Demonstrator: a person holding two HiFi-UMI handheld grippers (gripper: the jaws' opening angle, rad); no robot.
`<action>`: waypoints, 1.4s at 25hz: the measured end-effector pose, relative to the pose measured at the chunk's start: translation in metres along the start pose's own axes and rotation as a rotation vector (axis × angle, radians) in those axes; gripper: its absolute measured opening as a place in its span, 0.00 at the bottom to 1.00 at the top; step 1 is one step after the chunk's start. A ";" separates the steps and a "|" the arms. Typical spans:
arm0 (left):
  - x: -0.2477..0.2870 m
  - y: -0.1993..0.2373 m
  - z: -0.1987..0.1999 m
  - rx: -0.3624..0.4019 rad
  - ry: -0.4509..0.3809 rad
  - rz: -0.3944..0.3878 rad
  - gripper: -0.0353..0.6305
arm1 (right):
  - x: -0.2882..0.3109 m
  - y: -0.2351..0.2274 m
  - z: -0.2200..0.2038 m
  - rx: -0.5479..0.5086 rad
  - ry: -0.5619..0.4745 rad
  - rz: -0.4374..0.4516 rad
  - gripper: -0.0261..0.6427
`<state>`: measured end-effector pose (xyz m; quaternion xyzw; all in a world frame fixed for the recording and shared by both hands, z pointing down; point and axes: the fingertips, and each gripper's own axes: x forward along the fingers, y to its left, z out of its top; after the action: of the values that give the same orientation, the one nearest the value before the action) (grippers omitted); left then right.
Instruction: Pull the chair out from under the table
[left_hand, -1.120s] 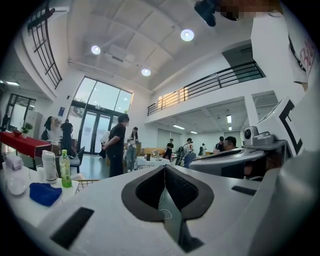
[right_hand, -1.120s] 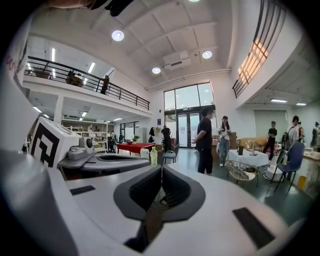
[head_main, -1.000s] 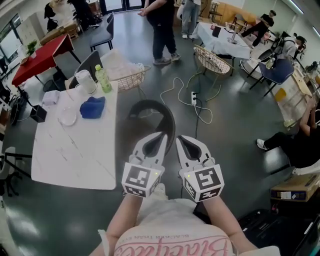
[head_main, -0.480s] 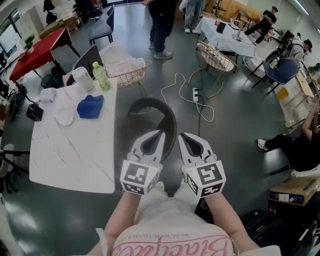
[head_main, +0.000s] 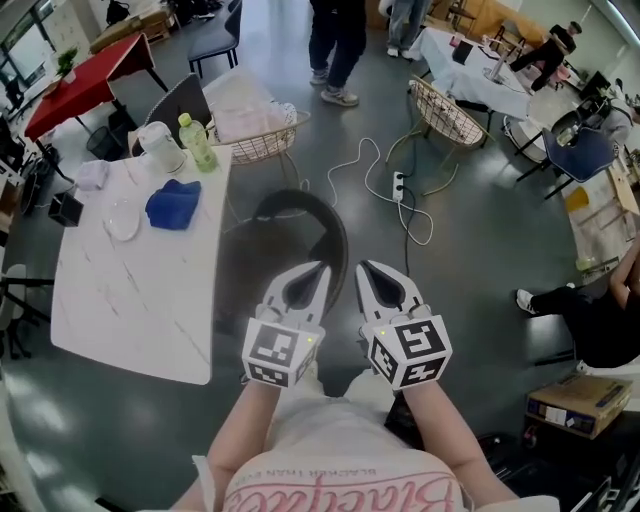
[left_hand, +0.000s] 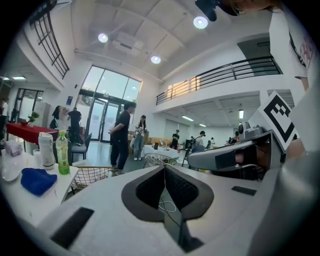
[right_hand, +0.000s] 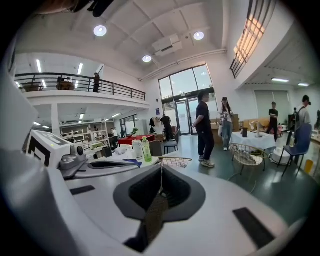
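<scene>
A black chair with a curved back stands at the right edge of the white marble table; its seat reaches toward the table. My left gripper and right gripper hover side by side on the near side of the chair's back rim. Whether either touches the chair I cannot tell. In the left gripper view the left gripper has its jaws meeting with nothing between them. The right gripper looks the same in the right gripper view.
On the table stand a green bottle, a white jug, a blue cloth and a clear dish. Wire chairs, a power strip with cable, standing people and a cardboard box lie around.
Both shut grippers have shifted together with my view. The table and the things on it now sit further left in the head view. The chair's back stays just ahead of the fingertips.
</scene>
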<state>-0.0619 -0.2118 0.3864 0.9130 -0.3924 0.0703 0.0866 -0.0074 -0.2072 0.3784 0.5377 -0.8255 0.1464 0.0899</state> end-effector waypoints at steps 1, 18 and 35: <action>0.006 0.000 -0.001 -0.002 0.003 0.013 0.06 | 0.004 -0.004 -0.003 -0.008 0.016 0.021 0.05; 0.089 0.034 -0.103 -0.039 0.148 0.065 0.06 | 0.099 -0.081 -0.132 0.074 0.280 0.018 0.12; 0.096 0.084 -0.187 -0.158 0.285 0.106 0.06 | 0.174 -0.099 -0.299 0.266 0.641 -0.126 0.30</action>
<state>-0.0692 -0.2966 0.5959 0.8622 -0.4278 0.1727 0.2091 0.0098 -0.2933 0.7273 0.5212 -0.6943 0.4080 0.2825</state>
